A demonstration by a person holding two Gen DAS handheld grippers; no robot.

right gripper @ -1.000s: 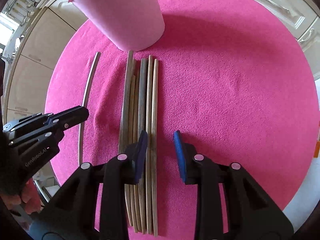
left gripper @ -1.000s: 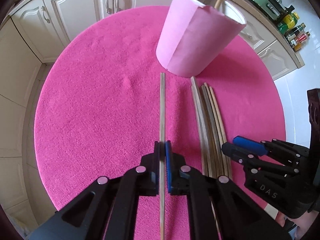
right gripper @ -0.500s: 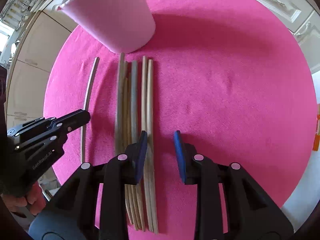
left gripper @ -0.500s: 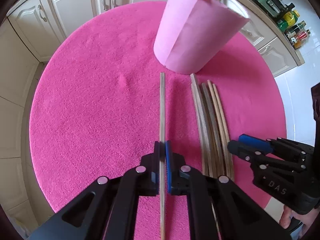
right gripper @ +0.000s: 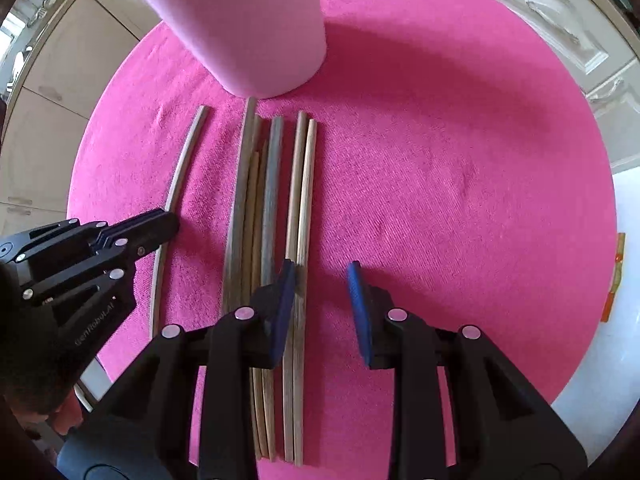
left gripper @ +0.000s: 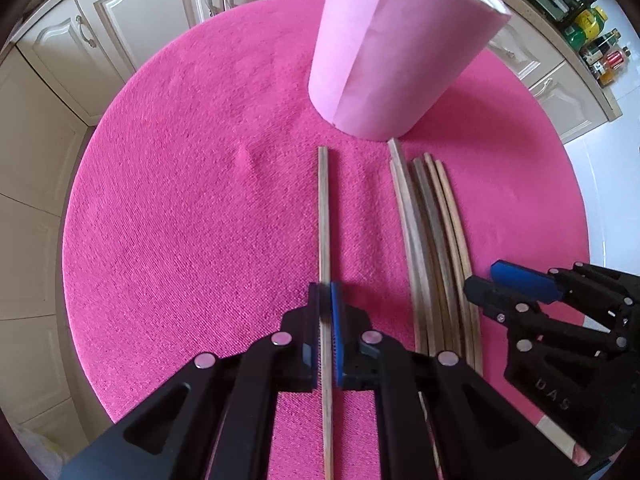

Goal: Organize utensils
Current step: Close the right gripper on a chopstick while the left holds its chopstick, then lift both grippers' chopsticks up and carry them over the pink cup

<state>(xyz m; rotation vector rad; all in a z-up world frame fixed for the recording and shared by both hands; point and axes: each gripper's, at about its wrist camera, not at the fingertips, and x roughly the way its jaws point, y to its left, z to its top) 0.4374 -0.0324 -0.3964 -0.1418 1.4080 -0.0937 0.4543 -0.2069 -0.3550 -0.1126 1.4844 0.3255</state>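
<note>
My left gripper (left gripper: 326, 308) is shut on a single wooden chopstick (left gripper: 323, 216) that points toward the pink cup (left gripper: 392, 52); the cup holds a few sticks. The same chopstick (right gripper: 180, 184) and left gripper (right gripper: 160, 228) show at the left of the right wrist view. Several more chopsticks (left gripper: 432, 240) lie side by side on the round pink mat (left gripper: 180, 220), just in front of the cup (right gripper: 248, 24). My right gripper (right gripper: 322, 280) is open above the near part of this bundle (right gripper: 272, 200), its left finger over the rightmost sticks. It also shows in the left wrist view (left gripper: 504, 280).
The mat (right gripper: 460, 160) covers a round table. Cream cabinets (left gripper: 120, 12) stand beyond its far edge, and a counter with bottles (left gripper: 596, 48) runs at the far right. White floor (right gripper: 600, 360) lies past the table's right edge.
Both grippers have drawn back and up a little from the cup, so the chopsticks sit lower in view. The left stays shut on its chopstick; the right stays open.
</note>
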